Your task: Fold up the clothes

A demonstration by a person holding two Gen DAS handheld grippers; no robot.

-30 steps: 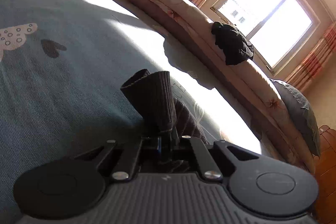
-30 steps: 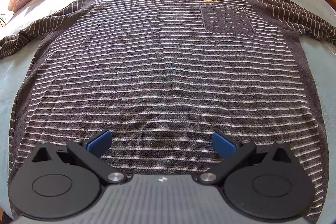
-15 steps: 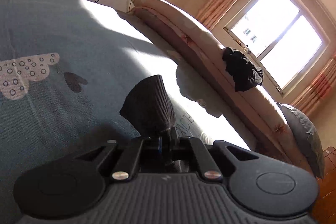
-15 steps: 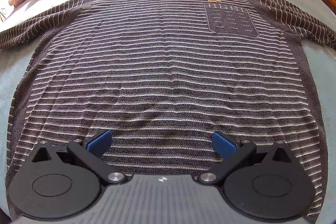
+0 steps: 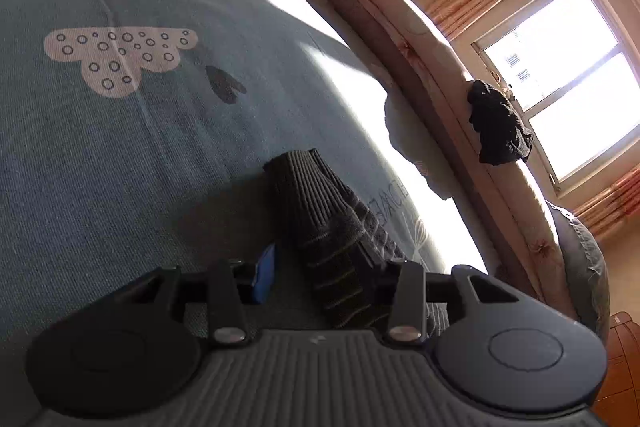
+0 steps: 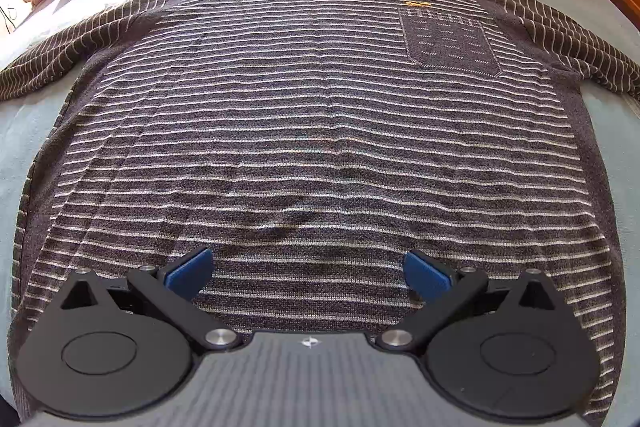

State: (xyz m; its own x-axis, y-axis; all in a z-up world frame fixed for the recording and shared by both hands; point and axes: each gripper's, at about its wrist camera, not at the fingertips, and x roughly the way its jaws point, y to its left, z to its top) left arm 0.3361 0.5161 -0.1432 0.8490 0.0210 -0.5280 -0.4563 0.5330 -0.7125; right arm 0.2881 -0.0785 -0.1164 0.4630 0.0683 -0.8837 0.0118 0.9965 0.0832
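A big bed with a blue-grey sheet fills both views. In the left wrist view part of the sheet is so bright with sun that nothing shows there, and some letters printed on it are half hidden by the sleeve, so they cannot be read. A white cloud shape with little rings is printed on the sheet.

The dark grey knitted sweater with thin white stripes lies flat on the bed, front up, neck at the far end. Only the right wrist view shows its whole body and its chest pocket. Both sleeves run off the edges of that picture, so their ends are cut off there.

The left wrist view shows one of these ends: the dark ribbed sleeve cuff lying on the sheet. It also shows a long pink rolled quilt along the bed edge, with a black cloth on it, and a bright window.

The left gripper has its jaws opening. The sleeve lies between them, but only one blue pad shows and it is off the cloth. The other finger is hidden behind the sleeve.

The right gripper is spread wide over the sweater's bottom part and holds nothing.
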